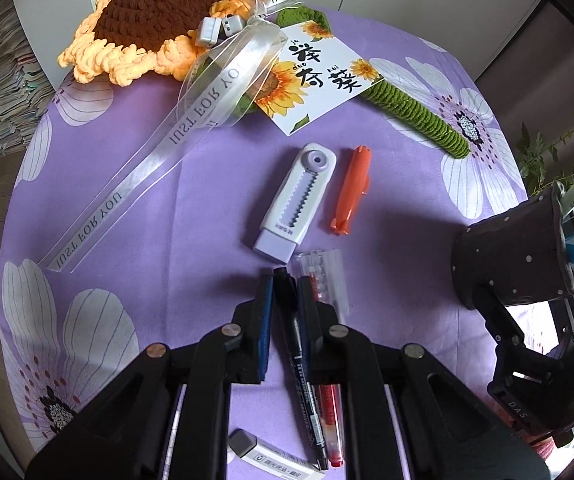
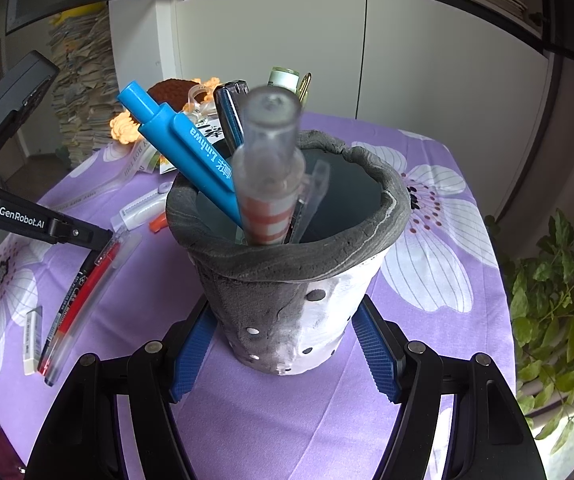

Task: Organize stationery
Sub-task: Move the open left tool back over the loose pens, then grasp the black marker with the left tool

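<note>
My left gripper (image 1: 286,282) is shut on a black marker pen (image 1: 301,364) that lies on the purple cloth; it also shows in the right wrist view (image 2: 99,248). A red gel pen (image 1: 331,420) and a clear pen (image 1: 329,280) lie beside the marker. My right gripper (image 2: 283,344) is shut on the dark dotted pen holder (image 2: 287,292), which stands upright and holds a blue pen (image 2: 183,148) and other pens. The holder shows at the right in the left wrist view (image 1: 515,256).
A white retractable eraser (image 1: 295,204), an orange pen cap (image 1: 351,190) and a boxed eraser (image 1: 267,454) lie on the flowered cloth (image 1: 147,216). A crochet sunflower (image 1: 147,20) with ribbon and card lies at the back. A plant (image 2: 555,312) stands at the right.
</note>
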